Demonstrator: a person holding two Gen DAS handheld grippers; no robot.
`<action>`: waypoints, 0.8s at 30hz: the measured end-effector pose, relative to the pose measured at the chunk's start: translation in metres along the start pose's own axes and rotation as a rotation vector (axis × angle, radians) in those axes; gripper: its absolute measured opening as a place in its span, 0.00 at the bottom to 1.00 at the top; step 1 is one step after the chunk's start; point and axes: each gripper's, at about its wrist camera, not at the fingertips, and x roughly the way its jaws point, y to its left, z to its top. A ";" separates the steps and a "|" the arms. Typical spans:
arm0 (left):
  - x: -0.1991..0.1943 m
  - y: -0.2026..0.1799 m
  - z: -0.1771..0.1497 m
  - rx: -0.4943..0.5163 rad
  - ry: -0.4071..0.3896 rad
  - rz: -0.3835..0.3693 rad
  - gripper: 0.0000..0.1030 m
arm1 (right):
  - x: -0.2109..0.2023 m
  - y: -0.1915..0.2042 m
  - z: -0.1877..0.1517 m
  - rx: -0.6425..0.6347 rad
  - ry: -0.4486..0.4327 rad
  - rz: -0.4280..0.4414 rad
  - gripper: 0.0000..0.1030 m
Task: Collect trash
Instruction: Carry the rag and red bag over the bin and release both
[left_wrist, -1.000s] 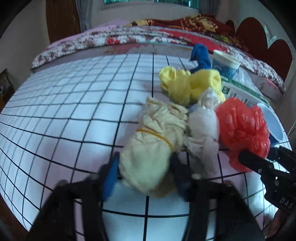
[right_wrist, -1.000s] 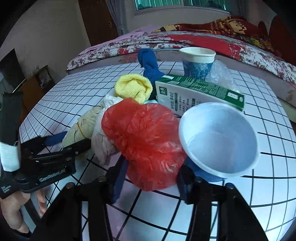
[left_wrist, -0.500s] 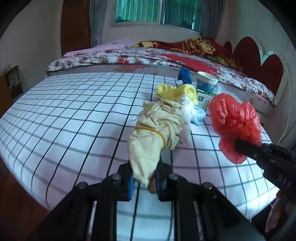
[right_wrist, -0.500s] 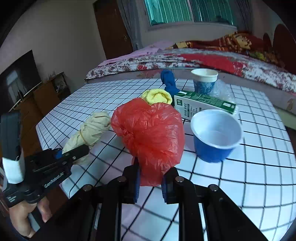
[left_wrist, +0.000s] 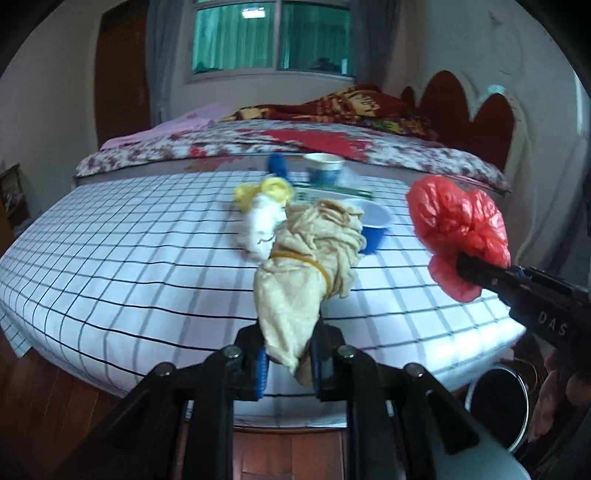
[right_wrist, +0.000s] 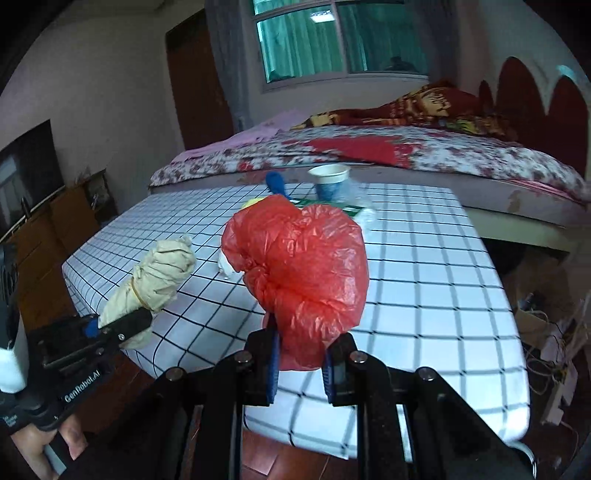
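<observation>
Both claws now raised off table (left_wrist: 110, 258)

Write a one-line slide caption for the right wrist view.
Right claw shut on a crumpled red plastic bag, lifted above the checked tablecloth; left claw holds a beige bundle.

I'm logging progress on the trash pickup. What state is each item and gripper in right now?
left gripper: shut on beige bundle
beige bundle: rubber-banded, lifted off the table
right gripper: shut on red bag
red bag: crumpled, lifted off the table
paper cup: upright on table
blue bowl: upright, looks empty
white bag: crumpled on table
yellow cloth: bunched on table
</observation>
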 end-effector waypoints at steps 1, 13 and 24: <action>-0.004 -0.009 -0.001 0.013 -0.003 -0.013 0.18 | -0.009 -0.004 -0.004 0.003 -0.006 -0.010 0.19; -0.021 -0.088 -0.013 0.137 -0.013 -0.153 0.18 | -0.080 -0.064 -0.042 0.104 -0.035 -0.109 0.19; -0.019 -0.159 -0.031 0.233 0.018 -0.275 0.18 | -0.120 -0.120 -0.075 0.181 -0.039 -0.212 0.19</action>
